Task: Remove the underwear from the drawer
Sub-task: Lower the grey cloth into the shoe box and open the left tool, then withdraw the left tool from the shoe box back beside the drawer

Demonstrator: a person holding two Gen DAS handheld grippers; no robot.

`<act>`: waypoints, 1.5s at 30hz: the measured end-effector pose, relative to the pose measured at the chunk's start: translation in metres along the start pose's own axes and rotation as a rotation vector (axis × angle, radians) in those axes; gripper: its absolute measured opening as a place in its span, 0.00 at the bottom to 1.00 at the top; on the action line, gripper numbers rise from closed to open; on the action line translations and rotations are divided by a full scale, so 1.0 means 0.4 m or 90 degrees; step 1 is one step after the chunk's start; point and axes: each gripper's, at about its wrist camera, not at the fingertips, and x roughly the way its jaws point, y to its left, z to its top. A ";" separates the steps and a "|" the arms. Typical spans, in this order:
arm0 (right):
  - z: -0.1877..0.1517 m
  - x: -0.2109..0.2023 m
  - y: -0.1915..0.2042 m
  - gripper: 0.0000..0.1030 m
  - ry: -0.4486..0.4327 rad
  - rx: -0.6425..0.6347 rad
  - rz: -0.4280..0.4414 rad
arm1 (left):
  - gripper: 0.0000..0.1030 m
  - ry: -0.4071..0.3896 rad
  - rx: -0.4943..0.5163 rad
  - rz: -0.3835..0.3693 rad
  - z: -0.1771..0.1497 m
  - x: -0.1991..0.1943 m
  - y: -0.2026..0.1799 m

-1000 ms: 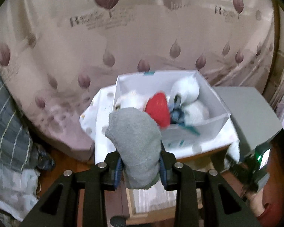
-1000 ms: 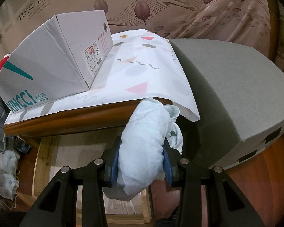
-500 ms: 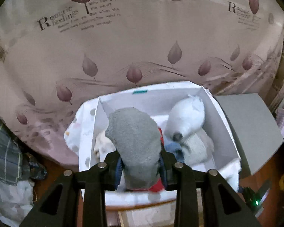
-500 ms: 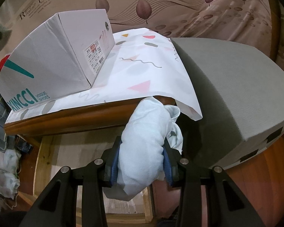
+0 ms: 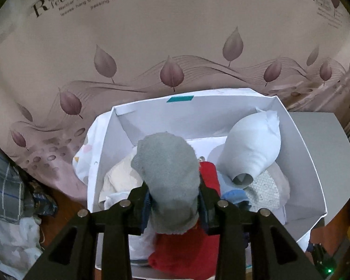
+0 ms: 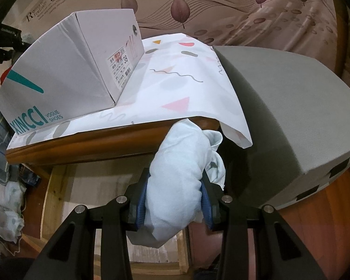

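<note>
Both grippers carry rolled garments at the shoe box.

The left gripper (image 5: 173, 201), over the open white shoe box (image 5: 298, 144), has a grey rolled garment (image 5: 168, 177) between its pads; its jaws have just been opening slightly, yet the pads touch the roll. The right gripper (image 6: 175, 197) is clamped on a pale blue rolled garment (image 6: 179, 175) in front of the wooden tabletop (image 6: 86, 143) edge, beside the box.
</note>
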 end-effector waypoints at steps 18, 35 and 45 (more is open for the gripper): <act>-0.003 0.006 0.008 0.35 -0.002 -0.016 -0.016 | 0.65 -0.029 0.052 -0.023 -0.081 -0.101 -0.044; -0.011 0.004 0.012 0.35 -0.003 -0.029 -0.029 | 0.65 -0.138 -0.028 0.170 -0.338 -0.247 0.060; -0.014 0.008 0.020 0.35 0.000 -0.049 -0.053 | 0.65 -0.074 -0.128 0.207 -0.546 -0.071 0.101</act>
